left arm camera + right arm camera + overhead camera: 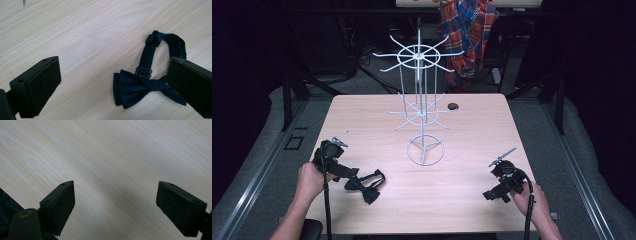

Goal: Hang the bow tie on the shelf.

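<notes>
A dark navy bow tie (367, 185) with its looped neck strap lies flat on the wooden table near the front left. In the left gripper view the bow tie (140, 90) rests between the wide-apart jaws, close to the right one. My left gripper (352, 176) is open, just left of the bow tie, touching nothing. My right gripper (496, 194) is open near the front right edge, over bare wood, nothing between its pads (65, 206).
A white wire display rack (424, 100) with hooked arms stands at the table's middle, its ring base (426, 150) toward the front. A small dark disc (453, 106) lies behind it. A plaid shirt (469, 35) hangs beyond the table.
</notes>
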Tool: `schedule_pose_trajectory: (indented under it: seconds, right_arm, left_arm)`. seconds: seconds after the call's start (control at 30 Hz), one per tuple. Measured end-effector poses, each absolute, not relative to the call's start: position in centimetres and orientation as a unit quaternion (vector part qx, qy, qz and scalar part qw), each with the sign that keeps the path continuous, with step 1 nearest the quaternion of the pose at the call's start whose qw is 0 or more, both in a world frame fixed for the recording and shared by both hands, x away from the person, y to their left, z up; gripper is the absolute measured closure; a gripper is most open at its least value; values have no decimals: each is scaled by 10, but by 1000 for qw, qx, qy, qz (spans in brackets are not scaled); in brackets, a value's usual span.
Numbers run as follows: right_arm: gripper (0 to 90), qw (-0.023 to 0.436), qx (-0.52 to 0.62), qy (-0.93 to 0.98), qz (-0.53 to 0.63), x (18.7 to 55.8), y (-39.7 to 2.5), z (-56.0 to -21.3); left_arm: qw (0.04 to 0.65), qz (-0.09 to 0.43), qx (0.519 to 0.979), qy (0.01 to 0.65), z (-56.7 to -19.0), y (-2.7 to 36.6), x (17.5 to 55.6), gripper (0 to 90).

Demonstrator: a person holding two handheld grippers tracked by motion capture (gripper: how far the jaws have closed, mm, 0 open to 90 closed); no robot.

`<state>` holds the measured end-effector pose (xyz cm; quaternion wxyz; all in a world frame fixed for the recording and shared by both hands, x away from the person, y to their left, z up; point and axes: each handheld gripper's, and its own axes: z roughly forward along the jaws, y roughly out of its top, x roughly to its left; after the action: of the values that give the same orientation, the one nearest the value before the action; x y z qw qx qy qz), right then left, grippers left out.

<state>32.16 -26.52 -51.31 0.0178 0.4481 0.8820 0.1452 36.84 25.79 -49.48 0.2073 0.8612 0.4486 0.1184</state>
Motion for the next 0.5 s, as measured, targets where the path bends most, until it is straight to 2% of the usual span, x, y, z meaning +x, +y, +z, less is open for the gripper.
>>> schedule_pose_trajectory:
  seconds: [0.5]
  right_arm:
    - [153,2,451,881,143,320,-264,-515]
  left_arm:
    - [208,115,868,436,-496,247,367,0]
